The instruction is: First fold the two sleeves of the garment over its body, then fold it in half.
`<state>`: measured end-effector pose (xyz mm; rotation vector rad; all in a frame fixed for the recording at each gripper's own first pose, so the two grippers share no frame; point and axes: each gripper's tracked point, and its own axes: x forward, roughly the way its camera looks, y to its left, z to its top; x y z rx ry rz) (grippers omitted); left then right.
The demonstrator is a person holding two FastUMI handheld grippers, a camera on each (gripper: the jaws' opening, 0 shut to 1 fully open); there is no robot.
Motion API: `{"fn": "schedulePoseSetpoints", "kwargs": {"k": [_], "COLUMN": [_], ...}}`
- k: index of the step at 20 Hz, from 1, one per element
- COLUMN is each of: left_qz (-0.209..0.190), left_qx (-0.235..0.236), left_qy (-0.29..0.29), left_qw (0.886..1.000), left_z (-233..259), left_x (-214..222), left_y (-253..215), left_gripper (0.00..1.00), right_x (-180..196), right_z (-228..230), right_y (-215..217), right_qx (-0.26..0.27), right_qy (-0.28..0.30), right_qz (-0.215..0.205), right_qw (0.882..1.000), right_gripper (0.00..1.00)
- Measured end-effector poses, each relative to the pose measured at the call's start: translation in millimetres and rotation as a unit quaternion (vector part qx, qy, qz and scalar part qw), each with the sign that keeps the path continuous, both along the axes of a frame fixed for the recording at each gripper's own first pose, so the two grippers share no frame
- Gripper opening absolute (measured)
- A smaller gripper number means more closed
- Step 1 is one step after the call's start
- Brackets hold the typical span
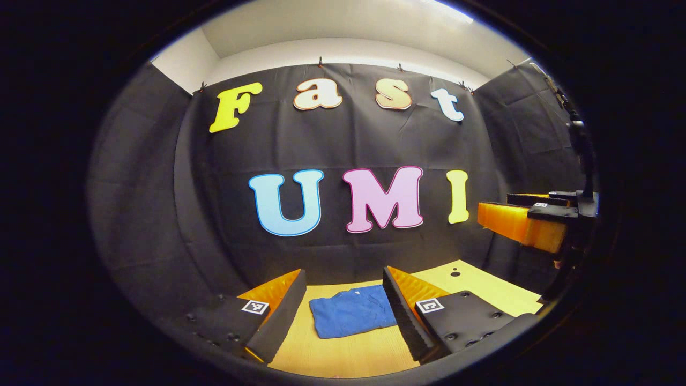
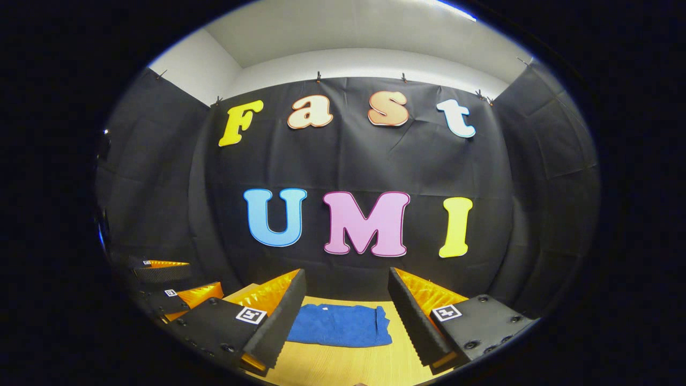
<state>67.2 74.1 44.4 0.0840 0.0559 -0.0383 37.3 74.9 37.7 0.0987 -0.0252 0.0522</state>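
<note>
Both grippers are held with their fingers spread wide and nothing between them: the left gripper (image 1: 343, 313) and the right gripper (image 2: 345, 316) are raised above the table (image 1: 482, 284), each pointed at the far wall.

The table is seen as a flat, pale wooden board with a fine grain; two small dark holes are visible toward its far right corner in the left gripper view. On it, the garment (image 1: 351, 317) is laid as a compact blue rectangle, already gathered into a small packet with no sleeve seen sticking out, so the folds are judged to be largely made. Its cloth looks soft and matte, like terry or fleece, with a slightly thicker doubled edge along its right side (image 2: 381, 324) in the right gripper view.

The relation that matters is this: the garment lies ahead of and below both grippers, between each pair of fingers as framed, with its long axis running across, side to side, in the right gripper view. In the left gripper view it is seen slightly skewed, its right part hidden behind that gripper's right finger. Neither gripper is touching the cloth. Which hand is nearer cannot be settled from these views; the two seem about level.

In the left gripper view the right gripper (image 1: 522, 220) is seen off to the right, held high, its ribbed finger wedge-shaped. In the right gripper view the left gripper (image 2: 179, 295) is seen low at the left.

Each finger carries a ridged inner face and a small square marker.
</note>
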Motion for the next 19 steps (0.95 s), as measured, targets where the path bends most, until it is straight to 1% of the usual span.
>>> {"fn": "schedulePoseSetpoints", "kwargs": {"k": [3,5,8,12,16,19], "left_qz": [-0.002,0.005,-0.003,-0.003,0.001,0.003], "left_qx": [-0.01,-0.01,-0.024,-0.02,-0.011,-0.016], "left_qy": [-0.007,-0.002,-0.003,-0.005,-0.015,-0.019], "left_qw": [1.0,1.0,1.0,1.0,1.0,1.0], "left_z": [9,5,6,8,14,17], "left_x": [1,4,9,11,9,7], "left_y": [-5,-9,-22,-27,-23,-19], "left_gripper": [0.82,0.81,0.81,0.81,0.82,0.81], "right_x": [-1,-4,-5,-5,-5,-4], "right_z": [8,5,9,11,11,1], "right_y": [-9,-16,-25,-30,-27,-22], "right_qx": [0.009,0.004,-0.007,-0.008,-0.005,-0.007], "right_qy": [-0.009,-0.009,-0.019,-0.022,-0.02,-0.005], "right_qz": [-0.003,-0.006,-0.006,-0.01,-0.011,-0.008], "right_qw": [1.0,1.0,1.0,1.0,1.0,1.0], "right_gripper": [0.96,0.96,0.96,0.96,0.96,0.96]}}
